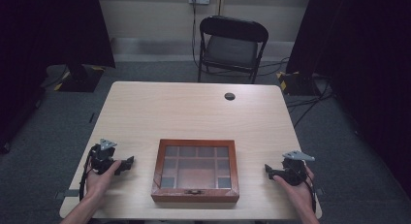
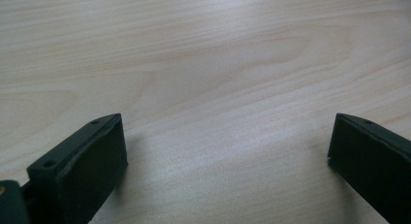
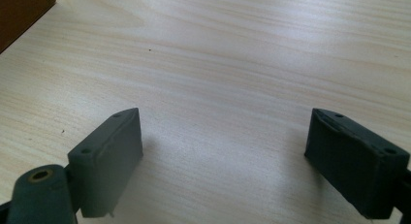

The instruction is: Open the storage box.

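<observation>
A brown wooden box (image 1: 195, 169) with a glass-paned lid and a small front clasp lies shut near the table's front edge, in the middle. Its corner (image 3: 19, 10) shows at the top left of the right gripper view. My left gripper (image 1: 127, 163) rests on the table to the left of the box, jaws wide apart, nothing between them (image 2: 225, 151). On the other side of the box my right gripper (image 1: 269, 170) also stands open and empty (image 3: 223, 146), low over bare wood.
The light wooden table (image 1: 194, 112) has a round cable hole (image 1: 229, 96) near its far edge. A black folding chair (image 1: 231, 47) stands behind the table. Dark curtains hang at both sides, and cables lie on the grey floor.
</observation>
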Tool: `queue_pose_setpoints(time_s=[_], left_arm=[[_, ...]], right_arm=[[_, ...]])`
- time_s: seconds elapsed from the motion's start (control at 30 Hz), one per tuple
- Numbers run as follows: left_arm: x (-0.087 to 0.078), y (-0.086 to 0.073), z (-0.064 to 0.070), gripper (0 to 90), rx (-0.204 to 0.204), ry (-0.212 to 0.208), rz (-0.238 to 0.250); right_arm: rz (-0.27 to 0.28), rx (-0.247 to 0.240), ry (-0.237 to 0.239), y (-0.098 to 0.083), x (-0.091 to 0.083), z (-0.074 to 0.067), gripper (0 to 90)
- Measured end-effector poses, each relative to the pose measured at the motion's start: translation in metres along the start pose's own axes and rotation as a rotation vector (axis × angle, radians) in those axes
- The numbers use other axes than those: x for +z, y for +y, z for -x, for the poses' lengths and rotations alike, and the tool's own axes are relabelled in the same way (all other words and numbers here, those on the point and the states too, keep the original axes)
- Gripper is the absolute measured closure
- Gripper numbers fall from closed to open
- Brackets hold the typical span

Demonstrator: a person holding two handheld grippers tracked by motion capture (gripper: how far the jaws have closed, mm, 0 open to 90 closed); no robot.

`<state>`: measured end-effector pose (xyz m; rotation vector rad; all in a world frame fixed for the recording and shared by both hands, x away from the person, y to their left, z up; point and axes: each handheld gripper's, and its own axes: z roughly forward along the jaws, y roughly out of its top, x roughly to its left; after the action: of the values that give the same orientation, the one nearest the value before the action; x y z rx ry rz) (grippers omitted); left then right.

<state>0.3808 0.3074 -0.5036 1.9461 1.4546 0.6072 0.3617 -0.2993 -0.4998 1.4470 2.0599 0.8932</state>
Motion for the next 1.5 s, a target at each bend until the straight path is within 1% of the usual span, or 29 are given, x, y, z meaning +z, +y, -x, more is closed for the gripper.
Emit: queue_pose_setpoints(time_s=[0.17,0.2,0.23,0.27,0.33,0.37,0.4,0.47,0.5,0.53,0.57,0.6,0.63,0.67,0.7,0.73,0.83,0.87,0.93,1.0,1.03,1.1,1.13,1.17,1.2,1.23,1.27,1.43,1.5], left_arm=[[0.0,0.0,0.0,0.0,0.0,0.0,0.0],[0.0,0.0,0.0,0.0,0.001,0.0,0.0],[0.0,0.0,0.0,0.0,0.001,0.0,0.0],[0.0,0.0,0.0,0.0,0.0,0.0,0.0],[0.0,0.0,0.0,0.0,0.0,0.0,0.0],[0.0,0.0,0.0,0.0,0.001,0.0,0.0],[0.0,0.0,0.0,0.0,0.001,0.0,0.0],[0.0,0.0,0.0,0.0,0.0,0.0,0.0],[0.0,0.0,0.0,0.0,0.0,0.0,0.0],[0.0,0.0,0.0,0.0,0.0,0.0,0.0],[0.0,0.0,0.0,0.0,0.0,0.0,0.0],[0.0,0.0,0.0,0.0,0.0,0.0,0.0],[0.0,0.0,0.0,0.0,0.0,0.0,0.0],[0.0,0.0,0.0,0.0,0.001,0.0,0.0],[0.0,0.0,0.0,0.0,0.001,0.0,0.0],[0.0,0.0,0.0,0.0,0.0,0.001,0.0],[0.0,0.0,0.0,0.0,0.0,0.002,0.0],[0.0,0.0,0.0,0.0,-0.001,0.002,0.0],[0.0,0.0,0.0,0.0,0.0,0.002,0.0],[0.0,0.0,0.0,0.0,-0.001,0.002,0.0],[0.0,0.0,0.0,0.0,-0.001,0.002,0.0],[0.0,0.0,0.0,0.0,0.0,0.002,0.0],[0.0,0.0,0.0,0.0,0.0,0.002,0.0],[0.0,0.0,0.0,0.0,0.0,0.002,0.0],[0.0,0.0,0.0,0.0,0.0,0.002,0.0],[0.0,0.0,0.0,0.0,0.0,0.002,0.0],[0.0,0.0,0.0,0.0,0.0,0.002,0.0],[0.0,0.0,0.0,0.0,-0.001,0.002,0.0],[0.0,0.0,0.0,0.0,-0.001,0.002,0.0]], right_arm=[[-0.002,0.001,0.008,0.001,-0.001,0.0,14.5],[-0.013,0.006,0.013,0.002,-0.002,0.0,16.9],[-0.013,0.006,0.013,0.002,-0.002,0.0,16.9],[-0.018,0.015,0.036,0.004,-0.004,0.0,22.3],[-0.009,0.017,0.06,0.006,-0.007,-0.002,23.3],[-0.009,0.017,0.06,0.006,-0.007,-0.002,23.3],[0.005,0.026,0.085,0.009,-0.011,-0.004,25.0],[0.016,0.029,0.104,0.011,-0.015,-0.006,27.1],[0.016,0.029,0.104,0.011,-0.015,-0.006,27.1],[0.022,0.03,0.119,0.013,-0.017,-0.007,28.2],[0.041,0.028,0.169,0.017,-0.022,-0.009,31.3],[0.045,0.028,0.181,0.018,-0.024,-0.01,31.4],[0.053,0.014,0.201,0.02,-0.026,-0.012,32.3],[0.055,0.008,0.208,0.022,-0.028,-0.014,34.5],[0.055,0.008,0.208,0.022,-0.028,-0.014,34.5],[0.063,-0.002,0.239,0.024,-0.031,-0.018,36.6],[0.071,-0.016,0.275,0.027,-0.033,-0.025,40.1],[0.075,-0.017,0.295,0.03,-0.034,-0.029,41.4],[0.081,-0.032,0.312,0.033,-0.036,-0.035,43.9],[0.087,-0.045,0.343,0.037,-0.038,-0.043,45.7],[0.087,-0.045,0.343,0.037,-0.038,-0.043,45.7],[0.082,-0.068,0.364,0.039,-0.038,-0.05,46.7],[0.083,-0.102,0.379,0.041,-0.04,-0.057,48.1],[0.083,-0.102,0.379,0.041,-0.04,-0.057,48.1],[0.086,-0.125,0.401,0.044,-0.041,-0.064,48.9],[0.086,-0.125,0.401,0.044,-0.041,-0.064,48.9],[0.087,-0.137,0.423,0.046,-0.042,-0.07,49.9],[0.091,-0.165,0.479,0.051,-0.044,-0.085,53.1],[0.086,-0.185,0.503,0.054,-0.045,-0.093,54.9]])
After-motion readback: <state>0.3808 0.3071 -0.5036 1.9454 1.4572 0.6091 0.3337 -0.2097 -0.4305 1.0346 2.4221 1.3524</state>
